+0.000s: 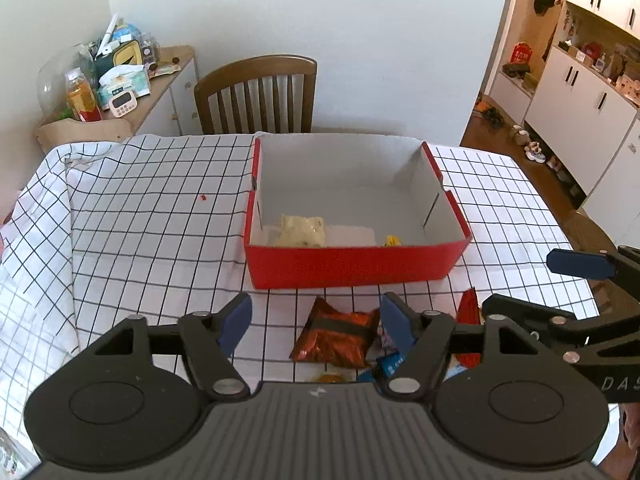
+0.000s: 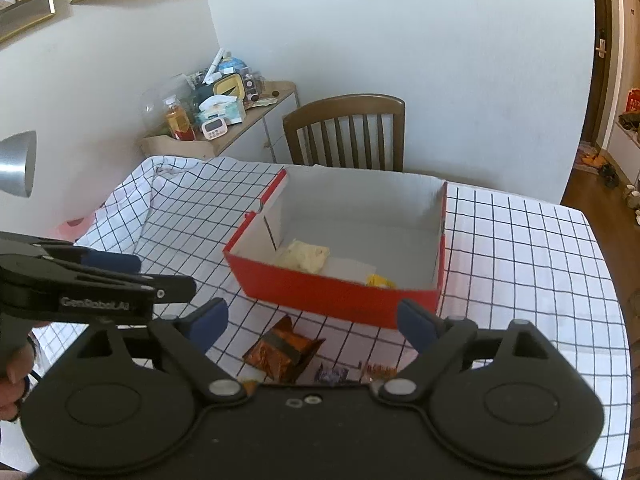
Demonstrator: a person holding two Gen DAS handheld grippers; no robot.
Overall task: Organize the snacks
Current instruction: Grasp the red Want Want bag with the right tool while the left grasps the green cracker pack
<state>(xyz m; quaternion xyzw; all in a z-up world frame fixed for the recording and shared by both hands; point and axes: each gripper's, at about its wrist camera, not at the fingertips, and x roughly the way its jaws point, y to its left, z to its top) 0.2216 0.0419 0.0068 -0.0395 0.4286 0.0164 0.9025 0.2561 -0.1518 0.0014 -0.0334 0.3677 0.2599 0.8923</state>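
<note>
A red box [image 1: 352,268] [image 2: 320,292] with a grey inside stands on the checked tablecloth. It holds a pale yellow packet [image 1: 302,231] [image 2: 304,256] and a small yellow item [image 1: 391,240] [image 2: 378,281]. In front of it lies an orange-brown foil snack packet [image 1: 336,338] [image 2: 286,354], with a red packet [image 1: 469,308] and small blue and purple wrappers [image 1: 387,364] [image 2: 332,374] beside it. My left gripper [image 1: 316,326] hangs open above the foil packet, nothing between its fingers. My right gripper [image 2: 312,326] is open too, over the same packets.
A wooden chair [image 1: 258,94] [image 2: 348,132] stands behind the table. A side shelf [image 1: 160,84] with a bottle, tissue pack and timer sits at the back left. A grey lamp shade [image 2: 18,162] is at the left. White cabinets [image 1: 580,92] line the right.
</note>
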